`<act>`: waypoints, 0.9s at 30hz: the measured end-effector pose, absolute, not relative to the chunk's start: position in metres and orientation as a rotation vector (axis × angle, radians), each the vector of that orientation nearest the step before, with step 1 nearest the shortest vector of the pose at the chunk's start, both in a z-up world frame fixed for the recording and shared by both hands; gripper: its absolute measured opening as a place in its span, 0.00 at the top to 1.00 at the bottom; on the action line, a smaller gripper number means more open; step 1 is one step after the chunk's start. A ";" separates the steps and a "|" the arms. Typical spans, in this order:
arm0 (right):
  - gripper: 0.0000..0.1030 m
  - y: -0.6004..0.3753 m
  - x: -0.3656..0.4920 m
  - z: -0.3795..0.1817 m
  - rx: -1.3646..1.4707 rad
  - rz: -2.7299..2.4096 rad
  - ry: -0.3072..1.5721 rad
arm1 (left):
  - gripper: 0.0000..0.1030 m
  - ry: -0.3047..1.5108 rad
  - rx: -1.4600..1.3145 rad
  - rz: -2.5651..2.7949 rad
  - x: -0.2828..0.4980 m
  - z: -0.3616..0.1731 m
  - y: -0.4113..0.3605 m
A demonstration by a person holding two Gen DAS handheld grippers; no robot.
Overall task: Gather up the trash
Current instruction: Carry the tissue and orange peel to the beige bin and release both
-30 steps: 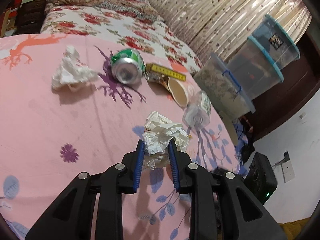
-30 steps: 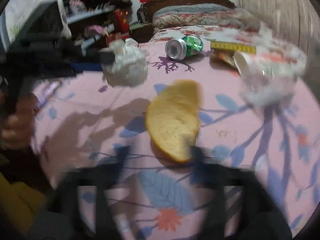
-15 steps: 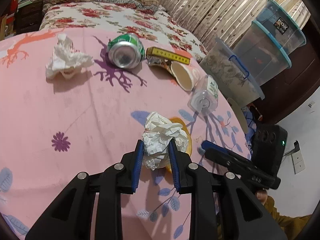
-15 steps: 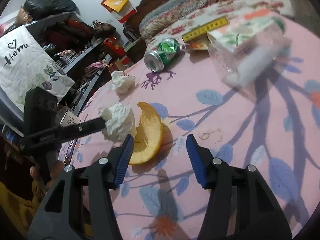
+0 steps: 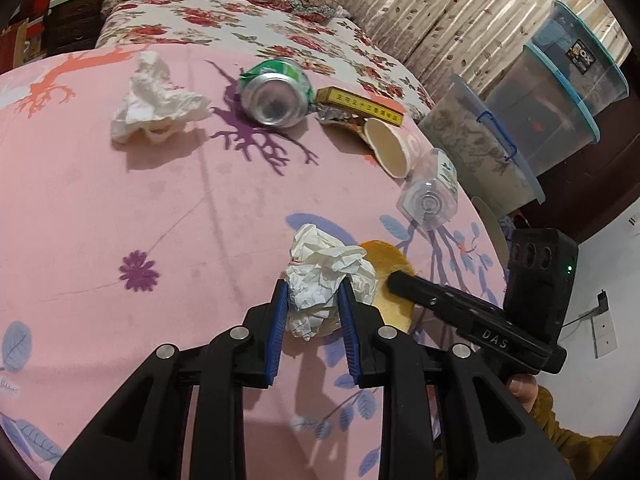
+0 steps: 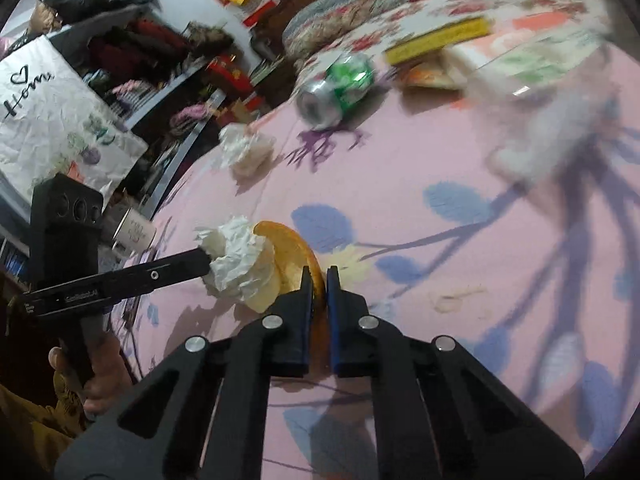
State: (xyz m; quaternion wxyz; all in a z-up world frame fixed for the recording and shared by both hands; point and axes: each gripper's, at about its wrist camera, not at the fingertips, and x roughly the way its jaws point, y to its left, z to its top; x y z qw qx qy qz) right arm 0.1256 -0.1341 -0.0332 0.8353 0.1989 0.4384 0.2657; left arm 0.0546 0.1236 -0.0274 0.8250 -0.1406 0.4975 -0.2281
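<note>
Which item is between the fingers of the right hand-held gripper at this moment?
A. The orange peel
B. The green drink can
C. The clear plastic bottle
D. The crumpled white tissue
A. In the right wrist view, the right hand-held gripper has its blue pads shut on the edge of the orange peel; the crumpled white tissue sits in the left hand-held gripper instead.

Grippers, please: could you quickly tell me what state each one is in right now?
Left gripper: closed on the crumpled tissue.
Right gripper: closed on the orange peel.
</note>
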 end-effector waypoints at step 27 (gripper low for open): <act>0.88 -0.546 0.055 -0.029 0.695 -0.320 0.622 | 0.72 1.090 0.201 -0.954 0.156 -0.006 -0.387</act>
